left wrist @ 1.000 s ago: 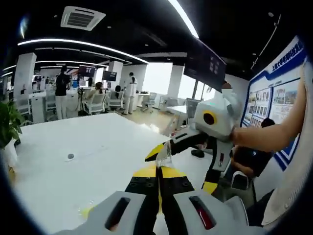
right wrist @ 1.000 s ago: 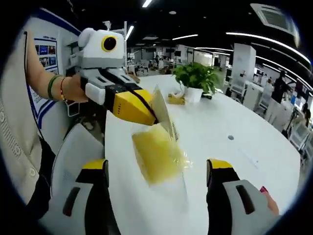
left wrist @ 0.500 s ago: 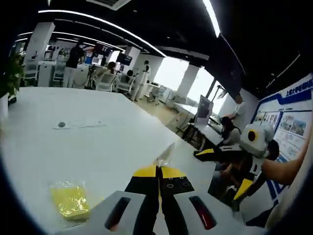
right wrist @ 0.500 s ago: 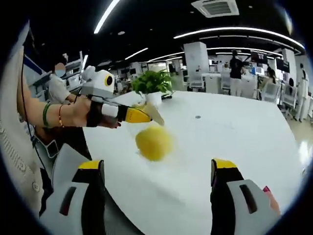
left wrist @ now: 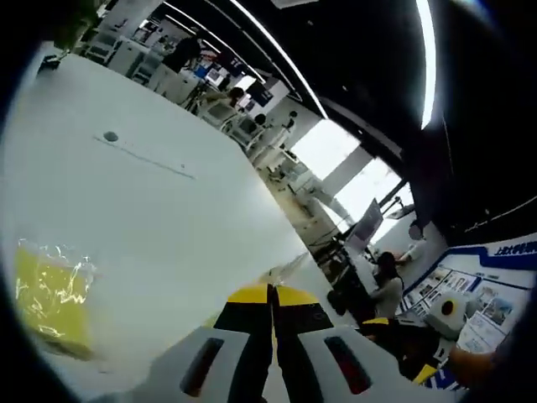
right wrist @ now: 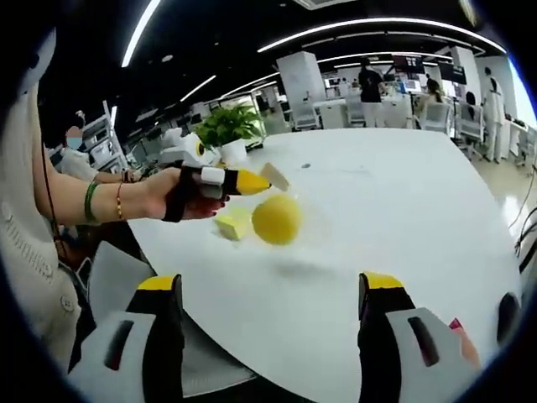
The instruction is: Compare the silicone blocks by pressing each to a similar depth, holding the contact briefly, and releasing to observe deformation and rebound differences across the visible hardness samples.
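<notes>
table: a large white table [right wrist: 394, 218] with a rounded edge is filling the middle of the right gripper view, and the same white top [left wrist: 159, 218] is spreading across the left gripper view.
block: a yellow block [left wrist: 50, 290] in clear wrap is lying flat on the top, near the left edge of the left gripper view.
plant: a green plant [right wrist: 228, 134] in a white pot is standing at the far side.
dot: a small dark dot [left wrist: 110, 136] is sitting in the surface.

table [left wrist: 168, 218]: smooth matt white | yellow block [left wrist: 50, 294]: glossy crinkled clear plastic wrap | left gripper [left wrist: 271, 290]: matt plastic
</notes>
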Demonstrator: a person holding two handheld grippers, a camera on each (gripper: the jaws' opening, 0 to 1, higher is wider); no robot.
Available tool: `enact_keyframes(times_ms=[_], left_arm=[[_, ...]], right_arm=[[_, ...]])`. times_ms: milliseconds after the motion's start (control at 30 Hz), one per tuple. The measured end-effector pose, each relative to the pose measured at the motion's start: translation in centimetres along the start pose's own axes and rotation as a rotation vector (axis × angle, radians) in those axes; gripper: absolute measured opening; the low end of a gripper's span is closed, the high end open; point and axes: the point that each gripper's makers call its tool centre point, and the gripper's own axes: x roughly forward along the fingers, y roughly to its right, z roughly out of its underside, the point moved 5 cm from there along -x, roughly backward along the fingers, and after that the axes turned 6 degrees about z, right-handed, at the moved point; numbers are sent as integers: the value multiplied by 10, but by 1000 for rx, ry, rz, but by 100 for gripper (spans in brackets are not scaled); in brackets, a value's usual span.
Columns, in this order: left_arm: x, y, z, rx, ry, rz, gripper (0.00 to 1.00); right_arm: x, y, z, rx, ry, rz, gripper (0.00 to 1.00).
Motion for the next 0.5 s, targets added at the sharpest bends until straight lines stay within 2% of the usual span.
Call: enact_keyframes(times_ms=[33,133,267,400,500], left_arm=[[1,-5,-2,-12,9,-19,0],[3,-25,-7,-41,54,-86,0],[5,-47,-8,-67,54,-146,0],[4,-68,-9,-84,64,-241,0],[3,-83,-5,-77,38,-328,0]], right_arm=[[-1,1,4,23,-27,-4,80],[-1,4,7,41,-14,4,80],[2,3,14,57,-30,-4,80],[9,1,20,70,-52,-24,79],[13,3,19,76,-50,-28,79]])
